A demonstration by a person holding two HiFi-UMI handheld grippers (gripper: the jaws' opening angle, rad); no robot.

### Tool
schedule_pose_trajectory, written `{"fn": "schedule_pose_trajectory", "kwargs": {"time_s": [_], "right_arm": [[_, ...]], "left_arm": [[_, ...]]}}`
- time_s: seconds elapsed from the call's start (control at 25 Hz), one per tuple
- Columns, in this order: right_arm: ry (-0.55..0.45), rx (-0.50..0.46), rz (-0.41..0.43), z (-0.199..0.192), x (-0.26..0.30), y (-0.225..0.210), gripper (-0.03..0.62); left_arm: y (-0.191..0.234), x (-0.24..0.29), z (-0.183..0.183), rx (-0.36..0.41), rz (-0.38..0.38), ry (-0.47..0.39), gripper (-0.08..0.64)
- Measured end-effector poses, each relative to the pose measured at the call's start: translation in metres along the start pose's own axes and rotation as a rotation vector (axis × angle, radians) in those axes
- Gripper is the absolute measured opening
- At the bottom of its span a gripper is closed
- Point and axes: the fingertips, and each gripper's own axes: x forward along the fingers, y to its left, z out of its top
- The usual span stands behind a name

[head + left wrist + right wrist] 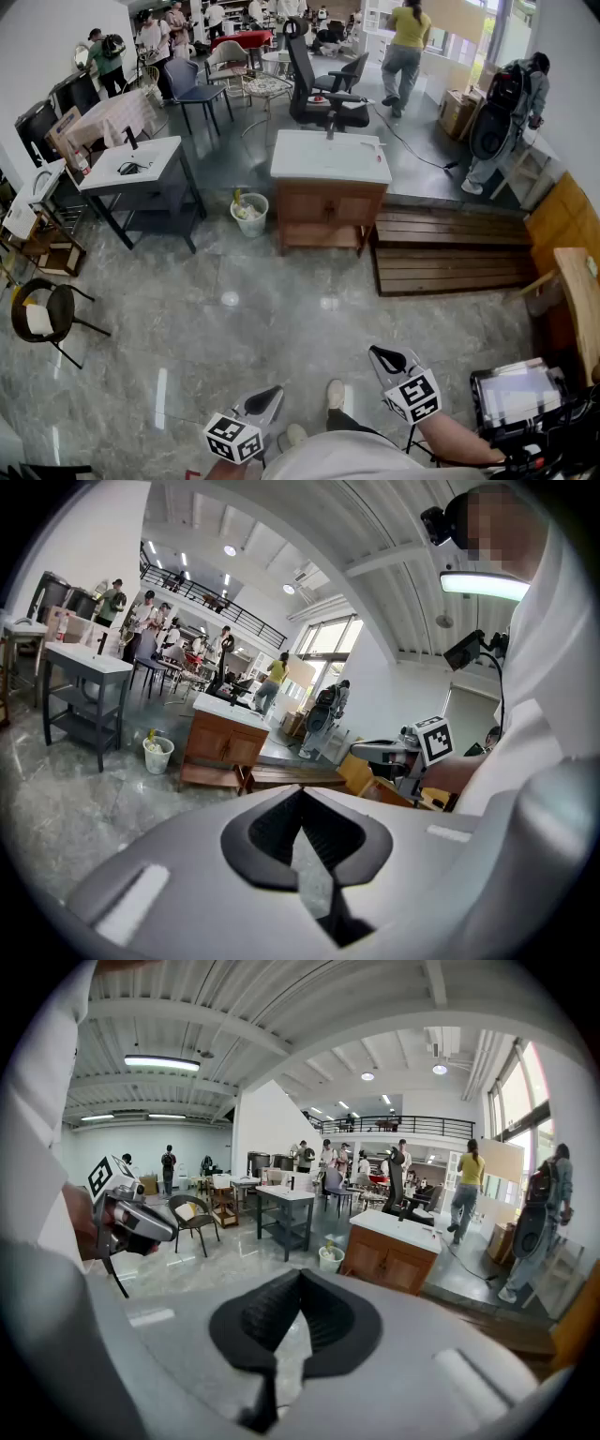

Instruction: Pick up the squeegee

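Squeegee between neither pair of jaws, and too small to tell apart anywhere in the room; only a small dark item (131,168) lying on a far-left table top, not nameable at this size. Pressed together at the tips, the ribbed black pads of the left gripper (301,794), pinching nothing, with just a narrow slit behind the tips. Likewise closed tight and empty, the right gripper (298,1275), same ribbed black rubber set in a smooth matte grey shell. Held low and near, side by side yet apart, each with a marker cube (232,438) of black-and-white squares behind the jaws. Underneath, polished grey stone-look floor (187,319), pale-veined and streaked with lamp glare. Farther off at centre, a boxy wooden cabinet (328,211) under a flat white top; just left of it a round white bin (249,214); to its right a low slatted timber platform (450,248). Far left, a grey-framed table (155,155) with a white top. Beyond, a black high-backed office chair (314,84). Print anywhere too small to read.
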Motion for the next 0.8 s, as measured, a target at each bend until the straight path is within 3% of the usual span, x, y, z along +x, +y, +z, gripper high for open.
{"fn": "schedule_pose_trajectory", "kwargs": {"time_s": [0.28,0.48,0.64,0.8], "right_arm": [[-0.059,0.008,-0.055,0.016,0.018,-0.12,0.002],[0.0,0.014,-0.082,-0.011,0.031,-0.192,0.002],[0.032,0.021,-0.095,-0.028,0.045,-0.242,0.026],[0.029,0.062,-0.099,-0.029,0.057,-0.264,0.041]], "left_arm": [[-0.025,0.105,0.059,0.088,-0.037,-0.002,0.009],[-0.03,0.175,0.086,0.185,-0.029,0.057,0.009],[-0.035,0.228,0.108,0.173,-0.058,0.044,0.009],[-0.035,0.256,0.127,0.184,-0.075,0.058,0.009]]}}
